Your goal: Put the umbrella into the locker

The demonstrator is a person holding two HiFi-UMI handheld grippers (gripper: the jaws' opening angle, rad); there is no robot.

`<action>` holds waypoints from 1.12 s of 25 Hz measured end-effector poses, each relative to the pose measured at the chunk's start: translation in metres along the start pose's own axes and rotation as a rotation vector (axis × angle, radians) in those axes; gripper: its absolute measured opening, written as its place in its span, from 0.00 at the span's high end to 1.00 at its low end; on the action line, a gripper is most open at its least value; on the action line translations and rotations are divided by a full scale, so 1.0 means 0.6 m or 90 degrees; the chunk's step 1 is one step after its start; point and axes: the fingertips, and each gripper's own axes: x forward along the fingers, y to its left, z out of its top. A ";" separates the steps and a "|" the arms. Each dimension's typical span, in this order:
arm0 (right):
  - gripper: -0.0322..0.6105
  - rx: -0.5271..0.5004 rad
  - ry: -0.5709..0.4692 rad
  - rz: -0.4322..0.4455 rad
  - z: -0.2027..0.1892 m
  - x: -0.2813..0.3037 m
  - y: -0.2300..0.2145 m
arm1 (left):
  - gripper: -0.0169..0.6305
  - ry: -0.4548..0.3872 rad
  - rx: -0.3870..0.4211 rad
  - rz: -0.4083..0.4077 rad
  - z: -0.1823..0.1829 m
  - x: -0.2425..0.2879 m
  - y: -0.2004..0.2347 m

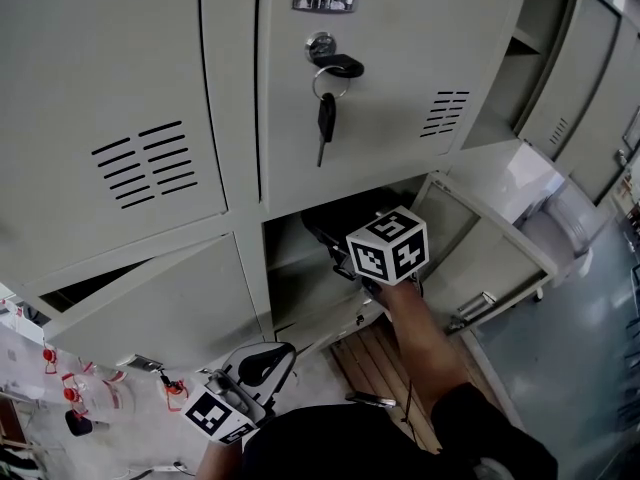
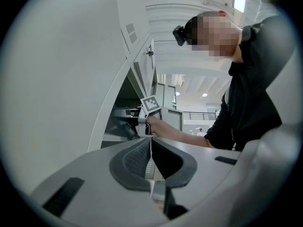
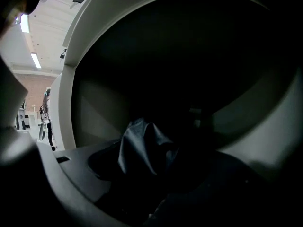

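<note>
The grey locker (image 1: 292, 286) in the lower row stands with its door (image 1: 487, 260) swung out to the right. Just inside its opening is the black umbrella (image 1: 322, 224), its folded cloth grasped by the right claw (image 3: 151, 167), which reaches into the compartment. The left claw (image 2: 150, 151) hangs low and well apart, clenched on nothing. A key (image 1: 326, 118) dangles from the lock above.

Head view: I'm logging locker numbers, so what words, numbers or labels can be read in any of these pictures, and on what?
No text can be read anywhere.
Label plate on the upper locker door: too blurred to read.
Near marker cube and far marker cube: black-and-white square patterns only, no letters or digits.
</note>
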 end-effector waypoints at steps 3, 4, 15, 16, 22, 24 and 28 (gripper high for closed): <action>0.55 -0.034 0.006 -0.006 0.010 0.013 -0.005 | 0.94 0.009 -0.005 -0.003 -0.003 0.001 -0.005; 0.55 -0.041 0.007 -0.006 0.012 0.017 -0.006 | 0.94 0.011 -0.007 -0.004 -0.004 0.001 -0.007; 0.55 -0.144 0.022 -0.034 0.020 0.056 -0.019 | 0.94 0.018 -0.007 -0.003 -0.002 0.000 -0.010; 0.55 -0.155 0.025 -0.036 0.018 0.060 -0.020 | 0.94 0.020 -0.007 -0.003 -0.003 0.000 -0.010; 0.55 -0.178 0.029 -0.041 0.018 0.077 -0.026 | 0.94 0.026 -0.010 -0.003 -0.007 0.002 -0.010; 0.55 -0.183 0.031 -0.046 0.018 0.082 -0.030 | 0.94 0.028 -0.010 -0.003 -0.007 0.003 -0.010; 0.55 -0.205 0.043 -0.051 0.011 0.092 -0.036 | 0.94 0.031 -0.007 -0.001 -0.009 0.003 -0.008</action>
